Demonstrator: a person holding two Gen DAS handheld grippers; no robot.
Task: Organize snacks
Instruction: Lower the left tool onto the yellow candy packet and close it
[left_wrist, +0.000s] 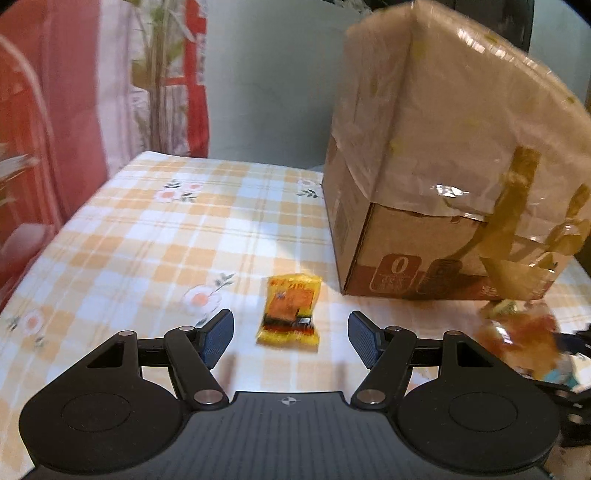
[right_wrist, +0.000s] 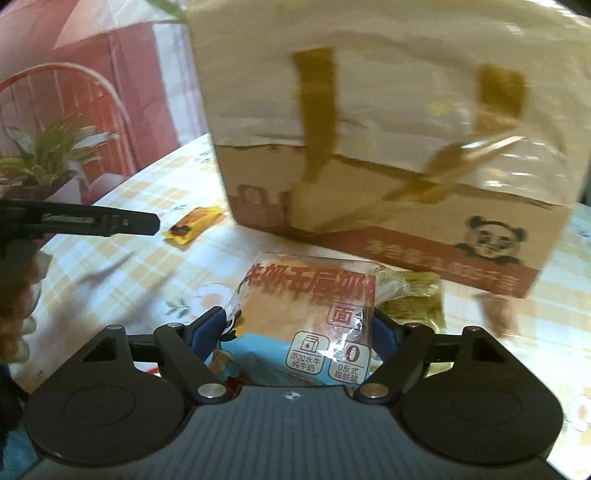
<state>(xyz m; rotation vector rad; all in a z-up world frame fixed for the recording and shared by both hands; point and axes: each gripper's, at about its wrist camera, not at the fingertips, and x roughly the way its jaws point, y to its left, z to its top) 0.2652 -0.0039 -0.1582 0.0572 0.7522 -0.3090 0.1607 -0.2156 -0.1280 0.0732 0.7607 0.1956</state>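
Note:
A small yellow snack packet lies flat on the checked tablecloth. My left gripper hovers over it, open, with a blue pad on each side and clear of the wrapper. The same packet appears in the right wrist view beside a black finger of the left gripper. My right gripper is shut on a clear-wrapped bread packet with red lettering, both pads against its edges. This packet shows blurred at the right in the left wrist view.
A tall taped cardboard box with a panda print stands just behind both packets. An olive-gold sachet lies at its foot. A potted plant and a red chair stand beyond the table's left edge.

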